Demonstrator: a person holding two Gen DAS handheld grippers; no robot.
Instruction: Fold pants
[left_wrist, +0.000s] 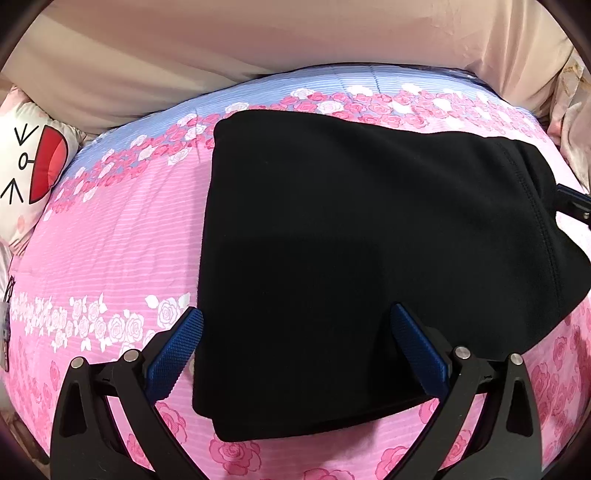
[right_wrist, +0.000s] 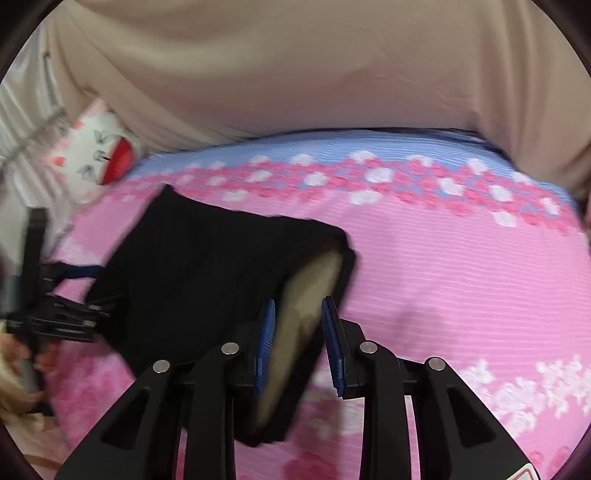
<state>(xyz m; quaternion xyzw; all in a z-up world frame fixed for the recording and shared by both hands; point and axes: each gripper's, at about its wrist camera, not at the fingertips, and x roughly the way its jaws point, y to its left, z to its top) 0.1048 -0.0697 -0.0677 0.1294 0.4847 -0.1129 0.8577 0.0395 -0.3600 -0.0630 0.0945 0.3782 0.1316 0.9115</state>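
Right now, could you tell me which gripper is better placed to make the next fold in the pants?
The right gripper, I'd say: its fingers already straddle the waistband end of the pants. The left gripper is spread wide open over the folded end, gripping nothing, though it could pin that end down.

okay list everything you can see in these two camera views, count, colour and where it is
pants: one, black with a tan lining at the open end, folded on the bedspread.
bedspread: one, pink with rose bands and a blue strip at the far edge, under the pants.
cushion: one, white with a red mouth print, at the bed's left edge.
curtain: beige fabric behind the bed.
left gripper: one, black with blue pads, jaws open across the pants' near edge.
right gripper: one, black with blue pads, jaws open around the pants' tan-lined end.
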